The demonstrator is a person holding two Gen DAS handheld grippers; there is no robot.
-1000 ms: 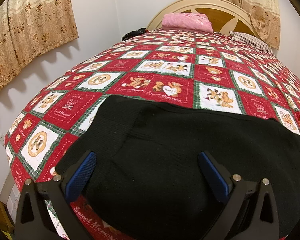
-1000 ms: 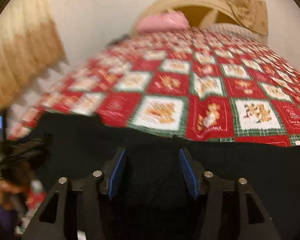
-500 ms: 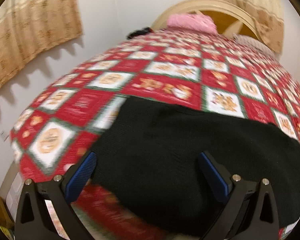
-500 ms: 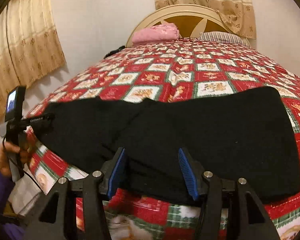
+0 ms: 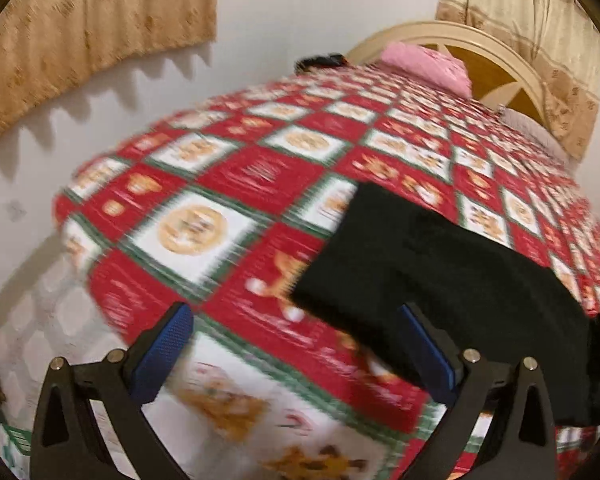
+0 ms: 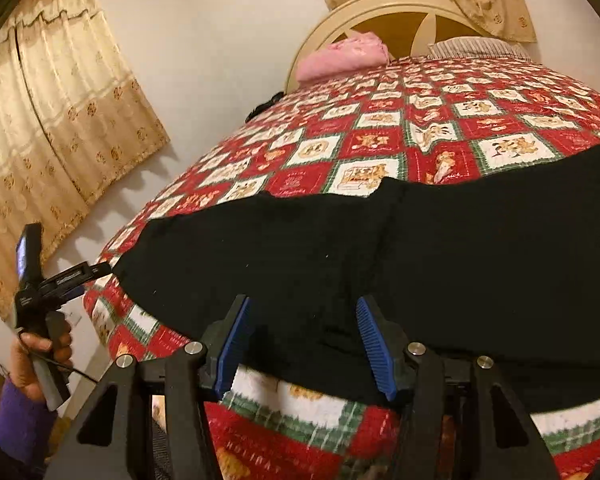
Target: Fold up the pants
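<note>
Black pants [image 6: 380, 256] lie flat across the near part of a red, white and green patchwork bedspread [image 6: 380, 136]. My right gripper [image 6: 304, 344] is open above their near edge, blue pads apart, with nothing pinched between them. In the left wrist view the left end of the pants [image 5: 440, 280] lies to the right. My left gripper [image 5: 296, 344] is wide open over bare bedspread [image 5: 220, 208], its right finger just by the cloth's corner. The right wrist view shows the left gripper [image 6: 100, 270] beside that end, held by a hand [image 6: 36, 360] with a purple sleeve.
A pink folded cloth [image 6: 340, 56] and a striped pillow [image 6: 476, 46] lie by the cream headboard [image 6: 400, 12]. A small dark object [image 5: 320, 62] sits at the bed's far left edge. Curtains [image 6: 60, 140] hang on the left wall, and the bed drops off at left and near.
My left gripper has slid left off the pants and rolled, and now hangs over bare bedspread. The right gripper has drawn back and down a little toward the near edge of the pants.
</note>
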